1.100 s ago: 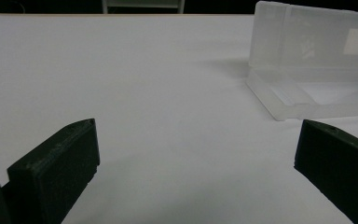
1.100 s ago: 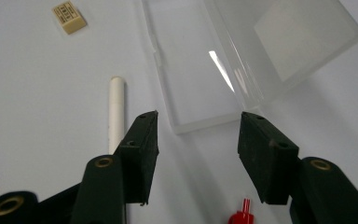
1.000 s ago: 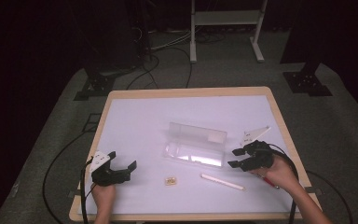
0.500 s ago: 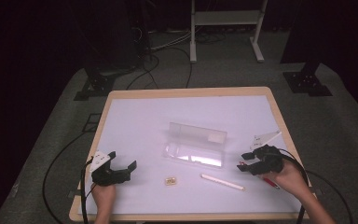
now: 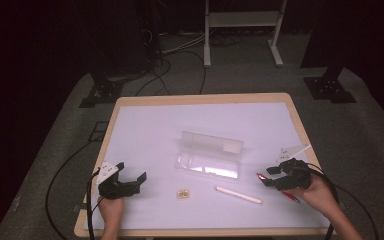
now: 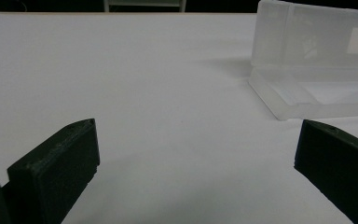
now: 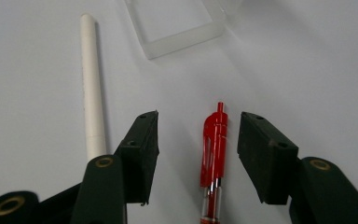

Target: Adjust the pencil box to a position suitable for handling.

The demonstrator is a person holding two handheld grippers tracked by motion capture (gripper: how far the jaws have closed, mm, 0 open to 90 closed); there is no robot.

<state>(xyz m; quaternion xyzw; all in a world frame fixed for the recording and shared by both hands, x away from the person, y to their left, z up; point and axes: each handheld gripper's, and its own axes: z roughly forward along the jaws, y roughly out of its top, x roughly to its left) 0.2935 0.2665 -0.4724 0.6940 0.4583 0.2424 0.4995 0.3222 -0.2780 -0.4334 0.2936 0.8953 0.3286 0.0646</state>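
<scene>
Red pen (image 7: 214, 154) flat on table, between right gripper (image 7: 198, 140) fingers (image 7: 142, 144), untouched

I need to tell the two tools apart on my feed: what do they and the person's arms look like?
Both are black two-jaw tools. The left tool carries a pale three-cornered plate on top and trails a black cable off the table edge. The right tool has the same plate and a looping black cable. Its jaws are blocky, with brass-coloured pivot rings. The forearms show no sleeves.
</scene>
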